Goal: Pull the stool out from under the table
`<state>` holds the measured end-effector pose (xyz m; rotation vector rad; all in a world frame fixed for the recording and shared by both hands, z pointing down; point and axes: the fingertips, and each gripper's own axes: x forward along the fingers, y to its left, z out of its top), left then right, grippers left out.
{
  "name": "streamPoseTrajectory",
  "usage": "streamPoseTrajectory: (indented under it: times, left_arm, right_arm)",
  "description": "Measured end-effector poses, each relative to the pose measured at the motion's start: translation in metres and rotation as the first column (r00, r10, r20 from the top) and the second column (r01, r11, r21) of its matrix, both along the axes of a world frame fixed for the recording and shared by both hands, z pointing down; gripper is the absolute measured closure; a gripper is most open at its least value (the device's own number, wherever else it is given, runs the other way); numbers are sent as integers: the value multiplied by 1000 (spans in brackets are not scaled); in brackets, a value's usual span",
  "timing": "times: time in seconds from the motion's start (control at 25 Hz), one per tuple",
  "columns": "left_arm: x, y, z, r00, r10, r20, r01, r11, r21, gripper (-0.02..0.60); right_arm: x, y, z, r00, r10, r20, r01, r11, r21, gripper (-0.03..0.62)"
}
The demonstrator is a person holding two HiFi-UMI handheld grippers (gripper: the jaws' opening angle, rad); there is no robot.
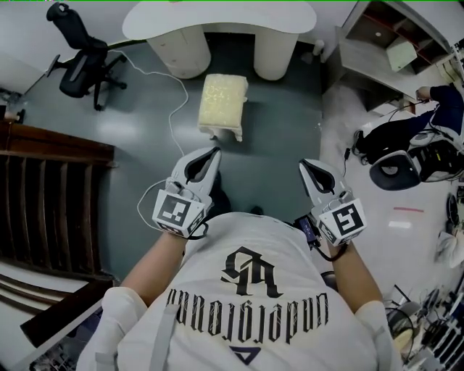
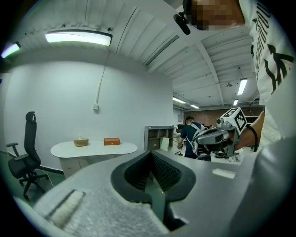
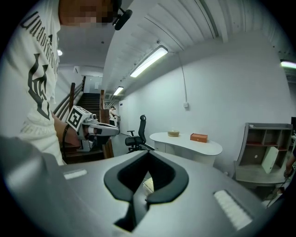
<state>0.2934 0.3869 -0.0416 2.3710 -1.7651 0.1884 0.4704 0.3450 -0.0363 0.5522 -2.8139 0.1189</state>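
The stool [image 1: 222, 105], a small one with a cream cushion, stands on the grey-green floor just in front of the white table [image 1: 217, 18]. It lies a good way ahead of both grippers. My left gripper [image 1: 212, 154] and right gripper [image 1: 307, 167] are held side by side before my chest, both shut and holding nothing. In the left gripper view the shut left gripper [image 2: 151, 156] points toward the table [image 2: 95, 149], with the right gripper [image 2: 217, 135] off to the side. In the right gripper view a sliver of the stool [image 3: 149, 184] shows through the shut right gripper [image 3: 148, 155].
A black office chair [image 1: 83, 54] stands at the far left. A dark wooden stair rail [image 1: 51, 188] runs along the left. A white cable [image 1: 174, 109] trails across the floor by the stool. A shelf unit [image 1: 384, 43] and a person [image 1: 444, 101] are at the right.
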Motion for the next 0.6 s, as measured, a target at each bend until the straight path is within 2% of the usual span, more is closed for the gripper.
streamPoseTrajectory:
  times: [0.28,0.6]
  left_arm:
    - [49,32,-16,999,-39,-5,40,999,28,577]
    - [49,58,-17,998,-62,12,62,997,41,577]
  right_arm:
    - [43,32,-5,999,-41,8,41,999,13,592]
    - [44,52,-8,998,-46,46,46,999,8,592]
